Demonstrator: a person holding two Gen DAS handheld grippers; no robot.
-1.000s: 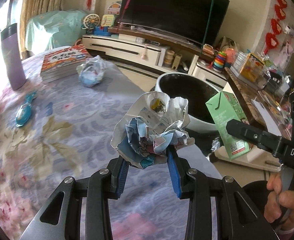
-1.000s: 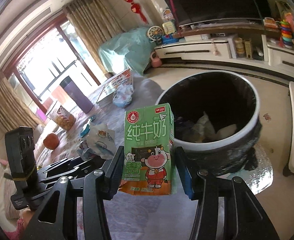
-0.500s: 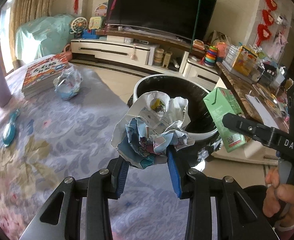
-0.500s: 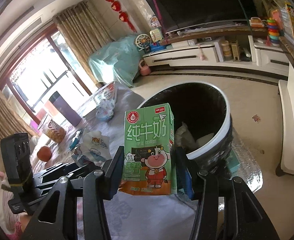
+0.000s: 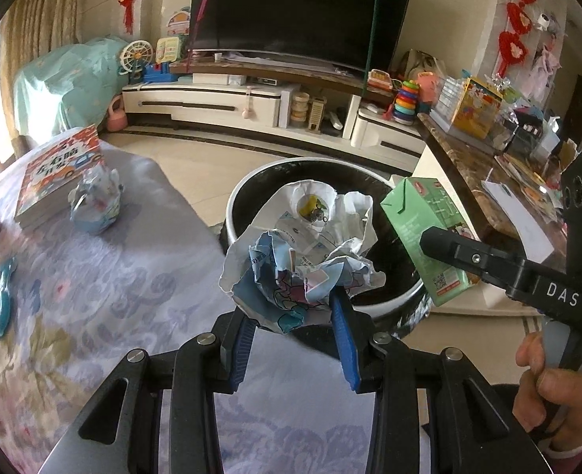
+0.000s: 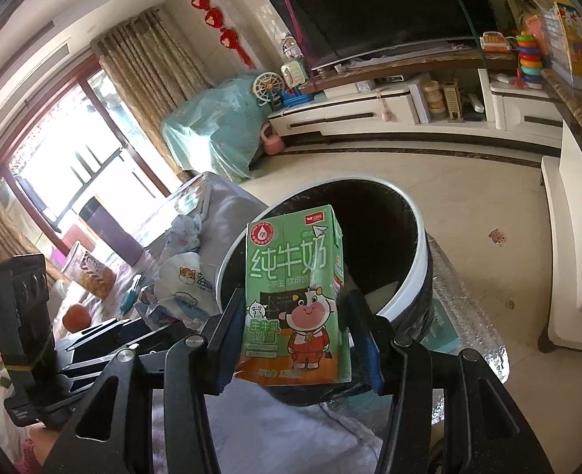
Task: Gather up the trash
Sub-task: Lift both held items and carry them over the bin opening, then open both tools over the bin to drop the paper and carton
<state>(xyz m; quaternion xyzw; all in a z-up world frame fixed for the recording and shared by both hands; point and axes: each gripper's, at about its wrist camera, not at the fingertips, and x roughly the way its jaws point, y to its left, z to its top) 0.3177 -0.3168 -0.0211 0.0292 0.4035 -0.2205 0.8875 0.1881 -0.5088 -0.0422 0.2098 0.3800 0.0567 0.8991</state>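
The left gripper (image 5: 292, 316) clamps crumpled paper (image 5: 302, 260); the right gripper (image 6: 294, 331) clamps a milk carton (image 6: 294, 296); a bin (image 5: 247, 185) stands beside the floral-clothed surface (image 5: 93, 296).

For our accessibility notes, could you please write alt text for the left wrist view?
The left gripper is clamped on a crumpled paper wad in front of a round black-lined trash bin. At right, the right gripper holds a green milk carton near the bin's rim. Another wad and a book lie on the patterned table.
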